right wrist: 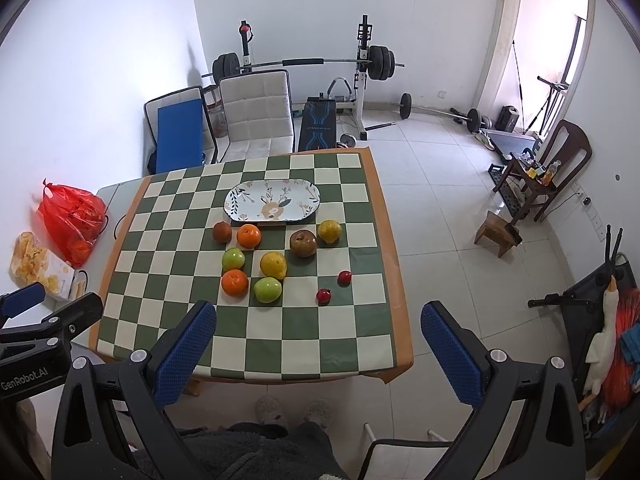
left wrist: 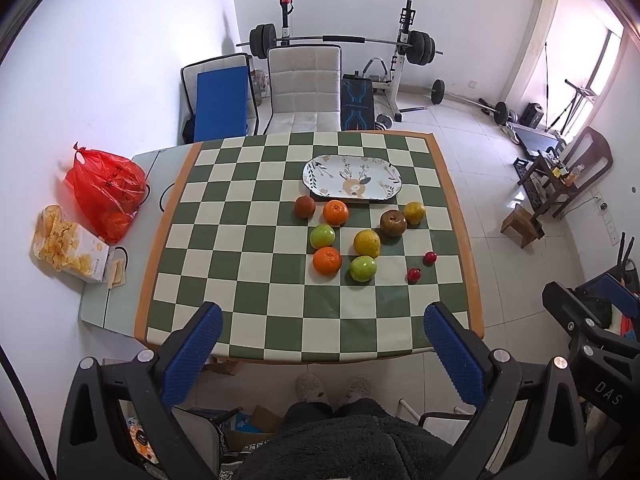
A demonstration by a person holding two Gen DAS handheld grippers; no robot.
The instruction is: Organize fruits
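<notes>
I am holding left gripper (left wrist: 323, 336) and right gripper (right wrist: 319, 334) spread, ungrasping; ten fruits (left wrist: 367, 243) lying before oval plate (left wrist: 352, 178).

A plate (left wrist: 352, 178) lies toward the far side of the bench (left wrist: 256, 332), a chair (left wrist: 305, 80) behind it. Loose fruit (left wrist: 366, 243) sits on the bench just before the plate. At the bench's left edge rest a bag (left wrist: 105, 188) and, nearer, a box (left wrist: 86, 256).
</notes>
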